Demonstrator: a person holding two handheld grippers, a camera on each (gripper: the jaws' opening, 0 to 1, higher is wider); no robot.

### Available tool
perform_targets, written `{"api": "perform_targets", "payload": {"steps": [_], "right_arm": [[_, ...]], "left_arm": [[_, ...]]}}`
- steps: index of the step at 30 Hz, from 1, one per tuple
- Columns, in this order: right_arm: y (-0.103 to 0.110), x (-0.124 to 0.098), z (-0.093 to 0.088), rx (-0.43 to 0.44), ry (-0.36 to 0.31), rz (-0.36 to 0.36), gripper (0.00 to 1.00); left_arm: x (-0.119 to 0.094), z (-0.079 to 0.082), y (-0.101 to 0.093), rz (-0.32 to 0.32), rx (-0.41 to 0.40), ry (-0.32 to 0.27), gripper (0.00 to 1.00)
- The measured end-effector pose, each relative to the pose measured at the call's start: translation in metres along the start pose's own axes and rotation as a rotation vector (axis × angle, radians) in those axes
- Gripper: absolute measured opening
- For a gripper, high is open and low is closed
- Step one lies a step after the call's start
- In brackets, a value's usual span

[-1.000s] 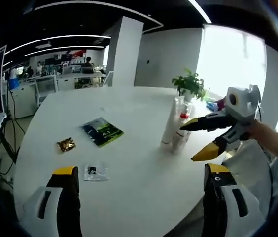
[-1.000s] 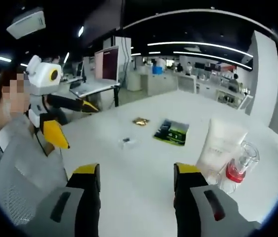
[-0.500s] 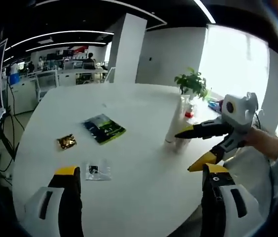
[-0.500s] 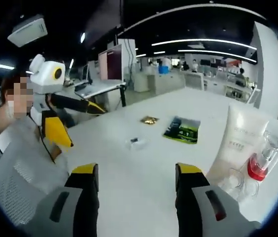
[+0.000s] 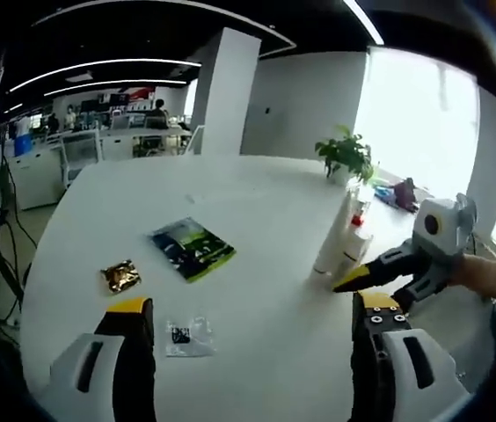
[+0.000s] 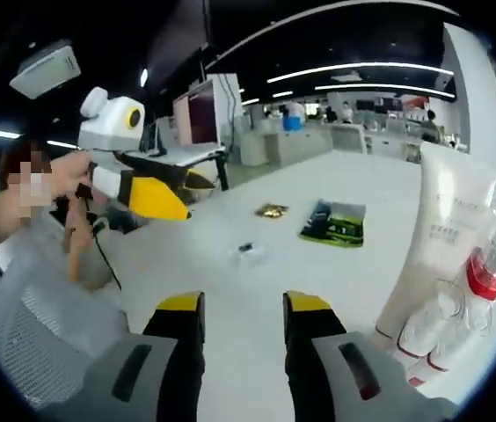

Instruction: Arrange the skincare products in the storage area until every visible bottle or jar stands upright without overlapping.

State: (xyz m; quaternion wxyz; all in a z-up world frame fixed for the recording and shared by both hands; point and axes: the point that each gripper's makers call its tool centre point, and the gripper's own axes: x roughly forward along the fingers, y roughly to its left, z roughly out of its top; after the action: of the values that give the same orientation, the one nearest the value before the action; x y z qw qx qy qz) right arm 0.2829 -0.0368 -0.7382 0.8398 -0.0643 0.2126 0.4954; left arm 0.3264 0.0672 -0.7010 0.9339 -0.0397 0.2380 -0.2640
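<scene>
On the round white table, a tall white squeeze tube stands upright just beside a clear bottle with red liquid; the tube's grey lettering is too small to read. The left gripper and right gripper hover empty, jaws parted. A green-and-black printed packet, gold foil sachet and clear plastic bag lie well apart from the bottles

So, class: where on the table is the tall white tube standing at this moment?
In the right gripper view the white tube stands upright at the right, touching the clear red-collared bottle; the green packet lies further back to its left.
</scene>
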Motion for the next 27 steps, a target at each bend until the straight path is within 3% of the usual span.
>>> {"api": "perform_targets", "payload": {"steps": [10,27], "right_arm": [[-0.004,-0.001,0.002,0.003,-0.006,-0.02,0.3],[-0.015,-0.001,-0.006,-0.021,0.04,-0.062,0.3]], "left_arm": [[0.036,0.011,0.028,-0.008,-0.061,0.001,0.72],[0.1,0.022,0.078,0.004,0.096,0.133,0.69]]}}
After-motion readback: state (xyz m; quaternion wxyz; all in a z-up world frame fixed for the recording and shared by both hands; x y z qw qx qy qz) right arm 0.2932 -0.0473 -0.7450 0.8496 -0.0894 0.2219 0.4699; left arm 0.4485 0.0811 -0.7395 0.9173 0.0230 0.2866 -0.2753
